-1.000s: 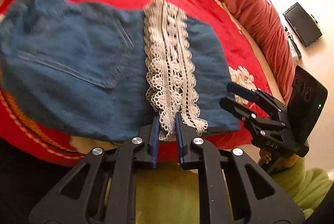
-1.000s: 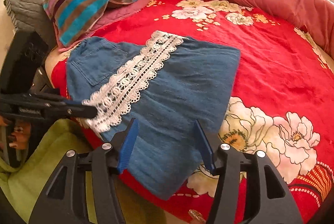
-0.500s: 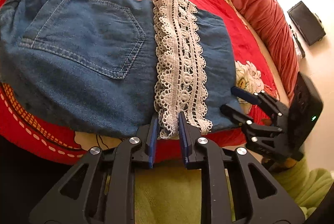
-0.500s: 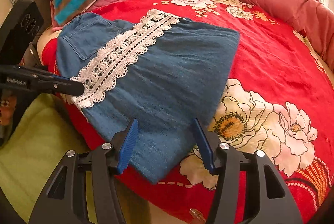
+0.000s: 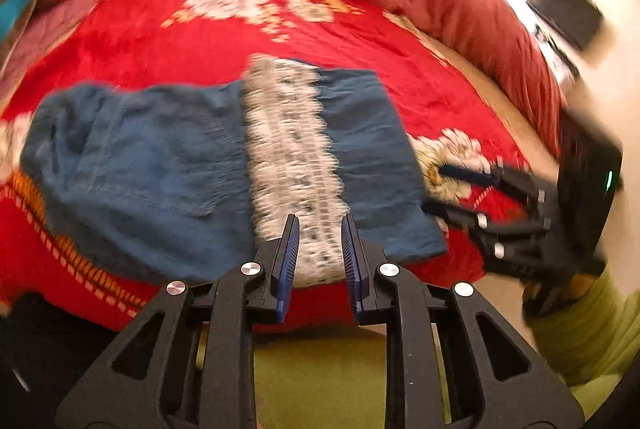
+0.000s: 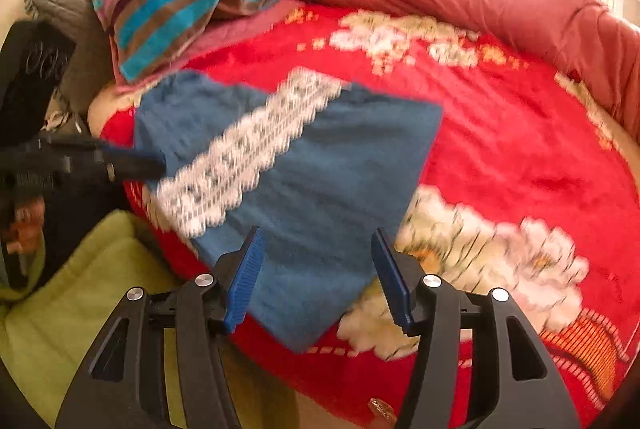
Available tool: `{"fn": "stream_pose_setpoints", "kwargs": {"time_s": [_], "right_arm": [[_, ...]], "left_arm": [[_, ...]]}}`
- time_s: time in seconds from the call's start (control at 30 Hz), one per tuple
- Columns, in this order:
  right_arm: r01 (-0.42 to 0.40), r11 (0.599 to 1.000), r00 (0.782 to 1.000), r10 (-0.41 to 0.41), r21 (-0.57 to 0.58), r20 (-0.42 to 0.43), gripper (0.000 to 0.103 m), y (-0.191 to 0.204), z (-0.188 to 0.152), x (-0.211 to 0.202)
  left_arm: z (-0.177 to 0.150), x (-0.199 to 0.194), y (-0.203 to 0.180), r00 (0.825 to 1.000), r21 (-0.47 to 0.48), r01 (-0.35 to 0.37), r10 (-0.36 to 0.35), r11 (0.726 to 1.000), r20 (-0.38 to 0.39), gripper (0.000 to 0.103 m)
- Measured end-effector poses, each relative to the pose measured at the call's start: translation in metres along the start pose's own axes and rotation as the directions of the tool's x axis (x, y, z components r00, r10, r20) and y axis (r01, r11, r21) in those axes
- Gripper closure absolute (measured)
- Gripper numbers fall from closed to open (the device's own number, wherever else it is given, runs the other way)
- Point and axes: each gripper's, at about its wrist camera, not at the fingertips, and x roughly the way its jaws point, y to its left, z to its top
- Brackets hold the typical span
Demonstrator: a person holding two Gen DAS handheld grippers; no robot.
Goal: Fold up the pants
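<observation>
Pants [image 5: 168,165] folded, centre frame; left gripper [image 5: 320,241] just let go of lace [image 5: 288,149], right gripper [image 6: 316,269] released – back off clean, don't snag

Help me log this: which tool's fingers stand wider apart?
The right tool: its blue fingers gape above the folded denim pants. The left tool shows only a narrow gap over the lace trim.

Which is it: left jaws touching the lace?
Cannot tell. Blurred left wrist view: lace shows between the just-opened jaws of the left gripper; contact unclear.
</observation>
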Motion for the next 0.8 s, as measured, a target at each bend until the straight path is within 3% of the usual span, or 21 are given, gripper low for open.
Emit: {"fn": "stream_pose_setpoints", "kwargs": {"time_s": [0.1,0.23,0.37,0.47,0.63,0.8], "right_arm": [[0.012,1.0,1.0,-0.012,-0.01,0.004,0.049,-0.005,0.015,0.006],[0.029,0.999,0.999,-0.03,-0.035,-0.025,0.049,-0.008,0.033,0.03],[0.054,0.996,0.993,-0.061,-0.067,-0.101,0.051,-0.01,0.047,0.07],[0.079,0.996,0.984,-0.083,-0.032,-0.156,0.059,-0.022,0.055,0.101],[0.064,0.996,0.986,-0.055,0.056,-0.156,0.063,-0.046,0.068,0.125],[0.076,0.996,0.987,-0.068,0.052,-0.143,0.064,-0.049,0.074,0.132]], "left_arm": [[0.002,0.016,-0.016,1.0,0.091,-0.018,0.02,0.996,-0.015,0.089],[-0.006,0.055,-0.003,0.991,0.051,-0.053,0.059,0.997,-0.124,0.089],[-0.008,0.055,-0.001,0.993,0.051,-0.044,0.05,0.998,-0.11,0.089],[-0.01,0.055,-0.001,0.993,0.057,-0.045,0.051,0.997,-0.106,0.088],[-0.011,0.053,0.003,0.995,0.038,-0.019,0.022,0.999,-0.101,0.088],[-0.011,0.053,0.004,0.995,0.032,-0.005,0.008,0.999,-0.095,0.088]]}}
